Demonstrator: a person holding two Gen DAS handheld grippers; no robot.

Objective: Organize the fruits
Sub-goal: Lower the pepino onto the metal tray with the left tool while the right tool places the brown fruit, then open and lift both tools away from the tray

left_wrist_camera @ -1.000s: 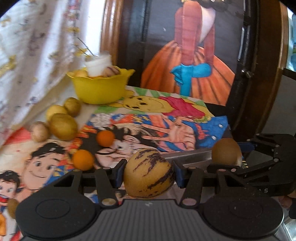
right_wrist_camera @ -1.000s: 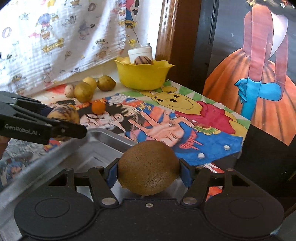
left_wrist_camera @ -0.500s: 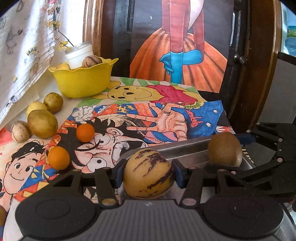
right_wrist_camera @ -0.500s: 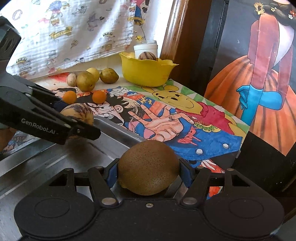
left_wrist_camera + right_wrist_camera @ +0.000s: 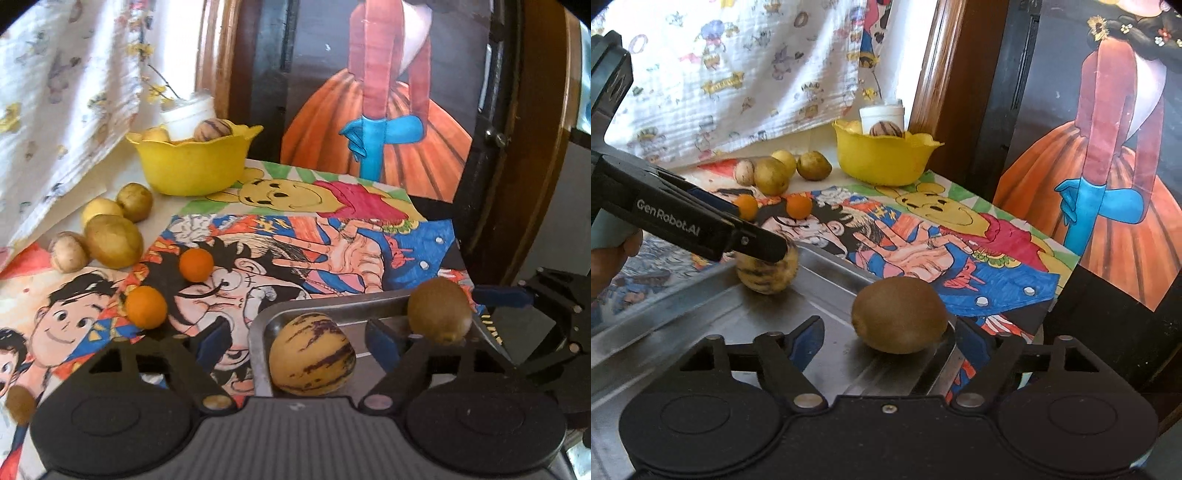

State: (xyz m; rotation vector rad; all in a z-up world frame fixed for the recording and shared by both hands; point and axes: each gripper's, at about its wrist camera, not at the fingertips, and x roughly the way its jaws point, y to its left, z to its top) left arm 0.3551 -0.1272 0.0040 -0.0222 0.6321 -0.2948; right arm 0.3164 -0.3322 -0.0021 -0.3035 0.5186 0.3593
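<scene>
- Nearest the left wrist camera, the left gripper stands wide, its blue pads well clear on both sides of the striped pepino melon, which sits on the steel tray in the corner by the rim.
- Nearest the right wrist camera, the right gripper is equally wide; the kiwi rests on the tray floor between its fingers, closer to the right pad, its long axis running across the opening from finger to finger.
- Judging by this, both fruits are set down and released; neither tool grips anything.
- Beyond the tray, on the cartoon-print mat, two small orange fruits lie ahead and to the left of the left gripper, which makes the left hand the nearer one for them.
- Farther left sits a cluster of yellow-green fruits with a small pale striped one touching it.
- Farthest back stands the yellow bowl, holding another striped fruit, with a white jar behind it against the printed curtain.
- A likely next move is to lift the left tool clear of the melon and reach forward-left for the closer orange fruit, which is round, so approach angle matters little.
</scene>
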